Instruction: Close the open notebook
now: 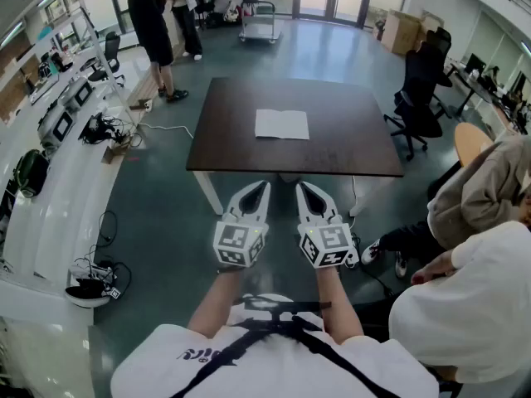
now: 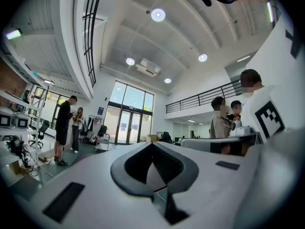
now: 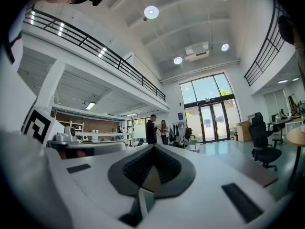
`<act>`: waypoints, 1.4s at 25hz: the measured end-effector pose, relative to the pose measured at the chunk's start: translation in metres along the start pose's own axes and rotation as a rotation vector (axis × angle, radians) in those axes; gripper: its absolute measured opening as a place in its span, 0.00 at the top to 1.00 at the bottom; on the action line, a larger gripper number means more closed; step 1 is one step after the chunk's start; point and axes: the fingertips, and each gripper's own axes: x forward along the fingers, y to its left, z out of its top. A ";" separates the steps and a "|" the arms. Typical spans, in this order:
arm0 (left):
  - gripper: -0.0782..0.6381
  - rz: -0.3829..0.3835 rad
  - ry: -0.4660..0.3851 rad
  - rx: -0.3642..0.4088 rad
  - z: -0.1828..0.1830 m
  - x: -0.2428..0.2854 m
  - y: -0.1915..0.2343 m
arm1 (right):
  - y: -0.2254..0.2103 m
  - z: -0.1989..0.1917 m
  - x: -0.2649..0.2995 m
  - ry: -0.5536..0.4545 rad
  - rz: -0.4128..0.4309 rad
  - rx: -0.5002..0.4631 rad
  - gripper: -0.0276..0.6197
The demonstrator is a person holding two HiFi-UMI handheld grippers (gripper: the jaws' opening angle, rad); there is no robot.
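An open white notebook (image 1: 282,124) lies flat on the dark table (image 1: 348,143), a little beyond the table's middle. Both grippers are held side by side in the air short of the table's near edge, well away from the notebook. My left gripper (image 1: 265,186) has its jaws together with nothing between them, and my right gripper (image 1: 300,186) looks the same. In the left gripper view the left gripper (image 2: 152,145) points level across the room. The right gripper view shows the right gripper (image 3: 153,148) doing likewise. Neither gripper view shows the notebook.
A black office chair (image 1: 421,89) stands at the table's right. Two seated people (image 1: 481,197) are close on my right, and two people (image 1: 153,23) stand at the far left by a long white bench (image 1: 50,181). Cables (image 1: 104,268) lie on the floor to the left. A cart (image 1: 260,19) is at the back.
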 end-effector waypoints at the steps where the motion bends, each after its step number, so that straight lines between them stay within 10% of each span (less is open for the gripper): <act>1: 0.87 -0.001 -0.001 0.001 0.001 0.001 0.006 | 0.003 0.000 0.007 -0.003 0.002 -0.006 0.95; 35: 0.87 -0.028 0.040 -0.086 -0.031 -0.030 0.112 | 0.062 -0.049 0.080 0.052 -0.109 0.057 0.95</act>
